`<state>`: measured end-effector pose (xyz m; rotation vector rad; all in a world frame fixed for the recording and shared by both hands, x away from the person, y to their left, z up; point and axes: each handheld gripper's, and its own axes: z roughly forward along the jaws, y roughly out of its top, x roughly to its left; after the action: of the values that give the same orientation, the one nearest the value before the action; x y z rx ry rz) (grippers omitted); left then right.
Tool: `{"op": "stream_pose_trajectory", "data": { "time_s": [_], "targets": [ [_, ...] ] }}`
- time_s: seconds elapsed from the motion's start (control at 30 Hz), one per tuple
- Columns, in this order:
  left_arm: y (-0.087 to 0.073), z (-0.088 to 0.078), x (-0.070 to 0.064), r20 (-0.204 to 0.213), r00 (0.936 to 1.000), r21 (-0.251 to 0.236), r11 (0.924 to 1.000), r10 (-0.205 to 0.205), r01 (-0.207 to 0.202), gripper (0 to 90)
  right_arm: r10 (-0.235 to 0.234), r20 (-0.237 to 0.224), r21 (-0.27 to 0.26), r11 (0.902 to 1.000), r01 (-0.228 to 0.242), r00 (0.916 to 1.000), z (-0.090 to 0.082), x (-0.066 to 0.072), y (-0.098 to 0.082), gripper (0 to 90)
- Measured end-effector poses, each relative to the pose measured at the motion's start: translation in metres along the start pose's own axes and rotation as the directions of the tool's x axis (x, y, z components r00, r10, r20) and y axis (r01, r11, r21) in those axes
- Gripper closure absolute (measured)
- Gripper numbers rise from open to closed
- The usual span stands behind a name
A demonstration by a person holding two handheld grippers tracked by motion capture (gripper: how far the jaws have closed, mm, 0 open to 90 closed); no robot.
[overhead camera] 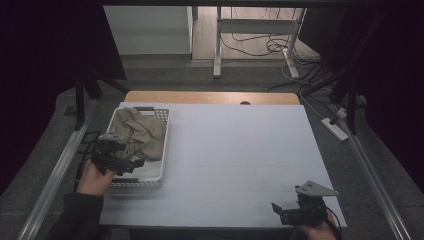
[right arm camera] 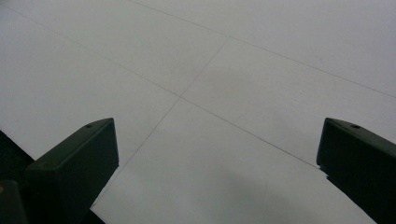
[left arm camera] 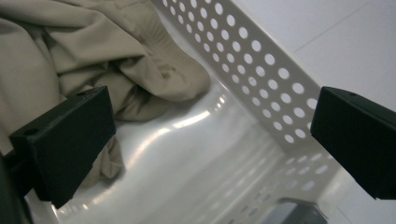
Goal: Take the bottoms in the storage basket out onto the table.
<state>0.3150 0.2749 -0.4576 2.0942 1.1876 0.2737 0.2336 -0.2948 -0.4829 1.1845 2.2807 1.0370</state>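
- Over the white basket point(overhead camera: 150, 172) at the desk's point(overhead camera: 240, 150) left, your left claw point(left arm camera: 212, 126) gapes wide, just beside the crumpled beige cloth point(left arm camera: 93, 51) lying inside
- Your right claw point(right arm camera: 217, 163) hangs open, near the desk's front right corner

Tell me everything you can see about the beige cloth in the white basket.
The beige cloth is a soft, matte woven fabric, crumpled into loose folds, not laid flat. It lies heaped inside the white perforated basket on the left side of the table, filling the far part and leaving the glossy near floor bare. In the left gripper view one rounded fold rests on the basket floor near the holed wall. The left claw hovers open over the basket beside the cloth's near edge; whether it touches the fabric cannot be told.
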Motion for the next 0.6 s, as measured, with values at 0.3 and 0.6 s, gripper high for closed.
{"op": "stream_pose_trajectory", "data": {
  "time_s": [0.3,0.6],
  "targets": [
    [0.009,0.003,0.012,0.006,0.9999,-0.016,0.9998,-0.008,0.008,0.0,-0.001,0.000,0.003,1.0000,0.001,1.0000,0.000,0.000,0.000,0.0],
    [0.019,0.009,0.028,0.030,0.9995,0.002,1.0000,0.003,-0.003,0.0,-0.001,-0.002,0.004,1.0000,0.001,1.0000,0.000,0.000,0.000,0.0]
  ]
}}
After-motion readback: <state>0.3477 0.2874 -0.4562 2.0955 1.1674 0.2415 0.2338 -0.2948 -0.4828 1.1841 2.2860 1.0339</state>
